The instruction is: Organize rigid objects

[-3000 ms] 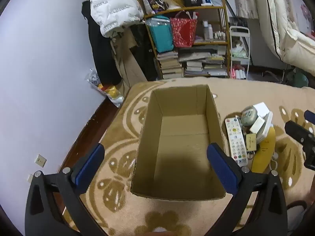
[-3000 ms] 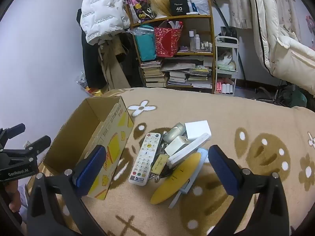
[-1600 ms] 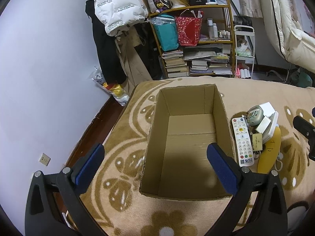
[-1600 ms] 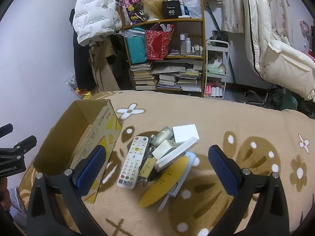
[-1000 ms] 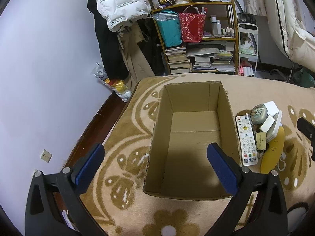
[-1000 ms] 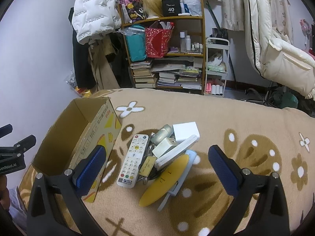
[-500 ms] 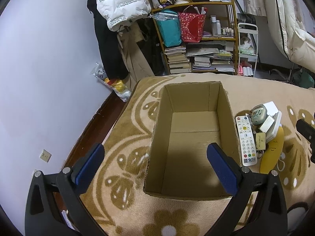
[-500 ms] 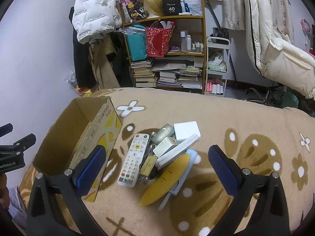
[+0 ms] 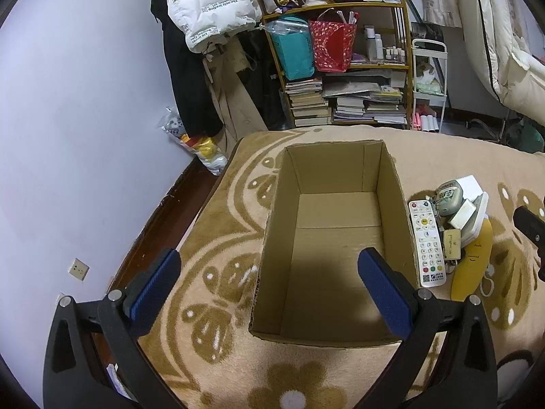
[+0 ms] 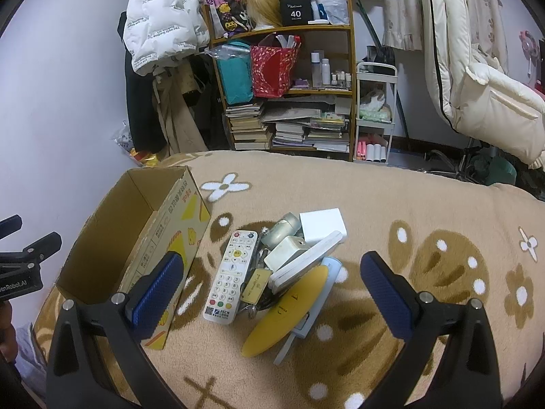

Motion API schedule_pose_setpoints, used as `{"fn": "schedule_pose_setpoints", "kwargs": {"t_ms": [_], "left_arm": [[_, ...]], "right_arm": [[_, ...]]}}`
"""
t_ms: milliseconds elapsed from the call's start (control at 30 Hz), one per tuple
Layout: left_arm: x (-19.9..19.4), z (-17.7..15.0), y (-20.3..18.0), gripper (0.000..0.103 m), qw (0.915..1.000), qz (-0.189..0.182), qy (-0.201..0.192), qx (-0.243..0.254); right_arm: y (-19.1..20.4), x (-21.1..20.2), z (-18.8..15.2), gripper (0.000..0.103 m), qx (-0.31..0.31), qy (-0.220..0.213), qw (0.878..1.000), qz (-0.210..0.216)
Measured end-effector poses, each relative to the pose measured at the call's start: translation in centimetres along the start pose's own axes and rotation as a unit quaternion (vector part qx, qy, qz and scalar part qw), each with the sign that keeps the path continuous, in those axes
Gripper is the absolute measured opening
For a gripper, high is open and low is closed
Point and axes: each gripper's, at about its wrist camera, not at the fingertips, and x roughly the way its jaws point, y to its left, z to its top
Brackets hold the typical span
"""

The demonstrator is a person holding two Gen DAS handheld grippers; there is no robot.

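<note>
Both tongs spread: left gripper (image 9: pixel 269 272) over cardboard box (image 9: pixel 335 218); right gripper (image 10: pixel 272 279) over remote (image 10: pixel 231 276).

Right gripper (image 10: pixel 272 283) spread wide above a beige flowered blanket (image 10: pixel 391 204), gripping nothing, blue pads framing a pile of small things. In the pile: a white remote (image 10: pixel 231 276) nearest the open cardboard box (image 10: pixel 177 231), a white box (image 10: pixel 322 226), a silver cylinder (image 10: pixel 282 230), a small tan tag (image 10: pixel 255 284) and a yellow oval piece (image 10: pixel 286 313) overlapping. At far left edge, part of the left gripper (image 10: pixel 20 259), beside the box.
</note>
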Motion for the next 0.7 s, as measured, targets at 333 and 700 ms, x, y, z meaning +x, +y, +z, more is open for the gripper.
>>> {"fn": "schedule_pose_setpoints", "kwargs": {"t_ms": [333, 700], "left_arm": [[1.3, 0.2, 0.2, 0.103, 0.9997, -0.01, 0.022, -0.002], [5.0, 0.7, 2.4, 0.103, 0.9979, -0.002, 0.056, -0.032]], "right_arm": [[0.0, 0.4, 0.0, 0.103, -0.003, 0.002, 1.0, -0.004], [0.6, 4.0, 0.8, 0.103, -0.017, 0.028, 0.999, -0.001]]}}
